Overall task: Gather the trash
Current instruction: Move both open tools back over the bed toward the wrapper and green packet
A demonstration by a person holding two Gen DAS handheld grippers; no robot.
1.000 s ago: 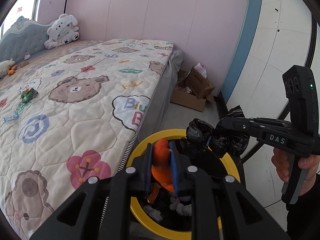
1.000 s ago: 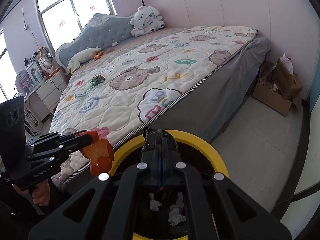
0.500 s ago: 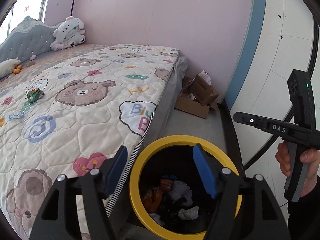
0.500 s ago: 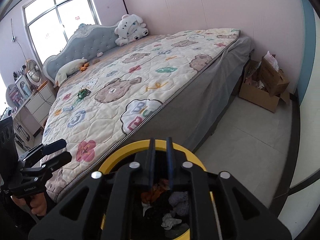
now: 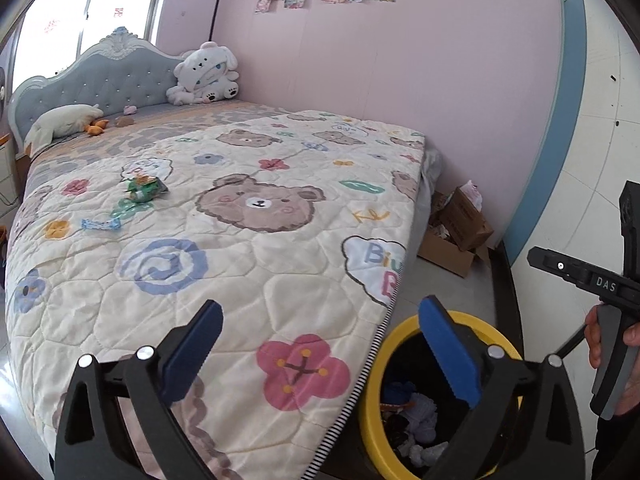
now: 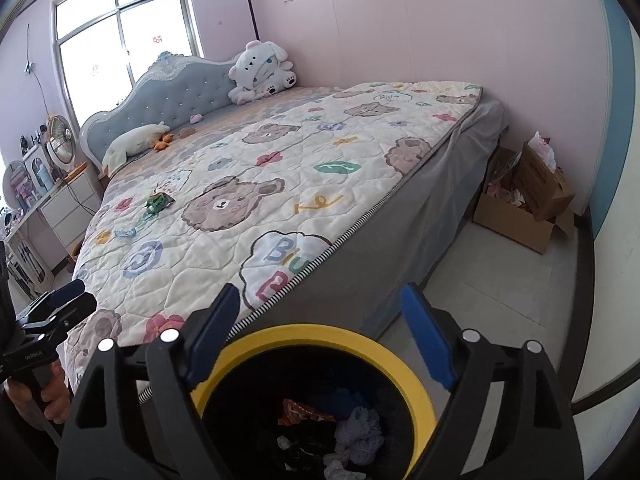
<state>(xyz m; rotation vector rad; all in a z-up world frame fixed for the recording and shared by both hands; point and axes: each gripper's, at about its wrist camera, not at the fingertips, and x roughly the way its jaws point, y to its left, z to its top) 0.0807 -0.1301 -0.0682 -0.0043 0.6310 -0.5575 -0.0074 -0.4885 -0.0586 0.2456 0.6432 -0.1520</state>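
Observation:
A black bin with a yellow rim stands on the floor at the bed's corner, and shows low right in the left wrist view. Inside lie an orange wrapper and crumpled white tissue. My right gripper hangs over the bin, its jaws opening with nothing between them. My left gripper hovers over the quilt's corner beside the bin, jaws also opening and empty. A green wrapper and a blue wrapper lie farther up the quilt on the left side.
An open cardboard box of scraps sits on the floor by the pink wall. A white plush toy and a pillow rest at the headboard. A nightstand and fan stand left of the bed.
Both grippers went from shut to wide open. The orange wrapper left the left gripper and the black bag left the right one, and the wrapper now lies in the bin. The left gripper swung toward the bed.

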